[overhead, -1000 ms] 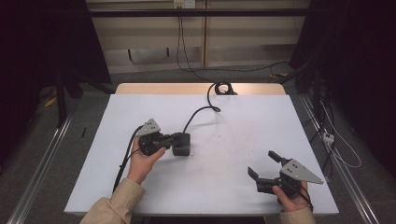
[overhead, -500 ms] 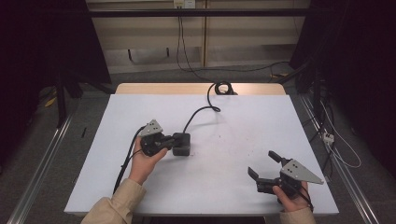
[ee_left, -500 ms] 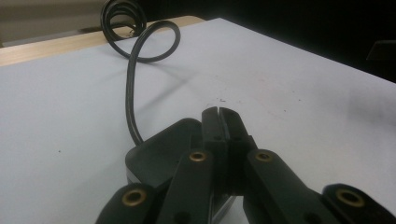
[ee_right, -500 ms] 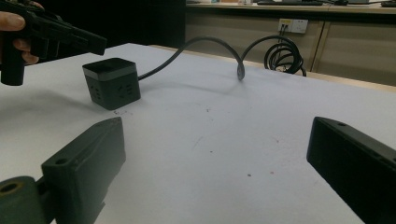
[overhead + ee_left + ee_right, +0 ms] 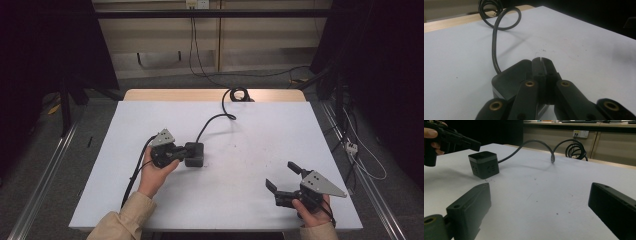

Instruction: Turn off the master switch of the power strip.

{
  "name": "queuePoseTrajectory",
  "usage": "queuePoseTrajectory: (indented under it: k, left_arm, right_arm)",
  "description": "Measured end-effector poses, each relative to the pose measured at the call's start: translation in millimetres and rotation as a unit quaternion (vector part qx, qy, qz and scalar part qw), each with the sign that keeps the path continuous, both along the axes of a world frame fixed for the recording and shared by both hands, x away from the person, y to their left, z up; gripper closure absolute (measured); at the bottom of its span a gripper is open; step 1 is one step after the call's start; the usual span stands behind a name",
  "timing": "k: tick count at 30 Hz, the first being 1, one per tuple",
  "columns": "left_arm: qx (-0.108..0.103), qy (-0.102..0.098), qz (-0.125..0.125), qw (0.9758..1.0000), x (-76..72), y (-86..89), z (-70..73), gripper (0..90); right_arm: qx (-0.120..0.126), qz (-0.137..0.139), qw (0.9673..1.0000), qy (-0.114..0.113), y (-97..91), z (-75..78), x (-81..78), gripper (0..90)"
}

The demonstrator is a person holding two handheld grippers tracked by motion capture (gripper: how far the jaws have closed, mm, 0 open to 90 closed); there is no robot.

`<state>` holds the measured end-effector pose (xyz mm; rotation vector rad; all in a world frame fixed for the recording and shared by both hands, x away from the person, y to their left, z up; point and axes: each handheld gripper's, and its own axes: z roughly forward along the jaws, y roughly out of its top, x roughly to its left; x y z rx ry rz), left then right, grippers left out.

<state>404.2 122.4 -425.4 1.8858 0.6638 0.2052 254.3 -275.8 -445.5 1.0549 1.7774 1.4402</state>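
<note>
- No change is to be made out against the pictures of a second and of half a second ago: the black socket cube (image 5: pixel 194 154) lies in the same spot on the white surface (image 5: pixel 250 200), and both hands are held as they were. This is judged to be a pause, with the cube pressed or steadied but not yet lifted or shifted.
- The cube is seen left of the middle of the surface, with its black cord (image 5: pixel 212 121) run from it toward the far edge, where the cord ends in a coil (image 5: pixel 239 94).
- The left tongs (image 5: pixel 181 152) are pressed against the cube's left side, their tips over its top; in the left gripper view the jaws are closed tight on each other, with nothing gripped between them. The left hand (image 5: pixel 152 172) is held low, forearm angled in from the near edge.
- The right tongs (image 5: pixel 283 176) are held well apart from the cube, to its right and nearer the front edge, jaws spread wide and empty, pointed toward the cube.
</note>
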Motion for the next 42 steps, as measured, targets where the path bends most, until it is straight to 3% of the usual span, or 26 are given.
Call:
queuePoseTrajectory:
  k: [13, 42]
  left_arm:
    - [0.01, 0.007, 0.003, 0.9999, -0.1, 0.9, -1.1, 90.0]
    - [0.026, 0.003, 0.008, 0.9996, 0.8, 0.5, -3.5, 90.0]
  right_arm:
    - [0.0, 0.001, 1.0, 0.0, 0.2, 0.0, -0.1, 4.3]
    - [0.0, 0.002, 1.0, -0.001, 0.0, 0.2, -0.3, 4.3]
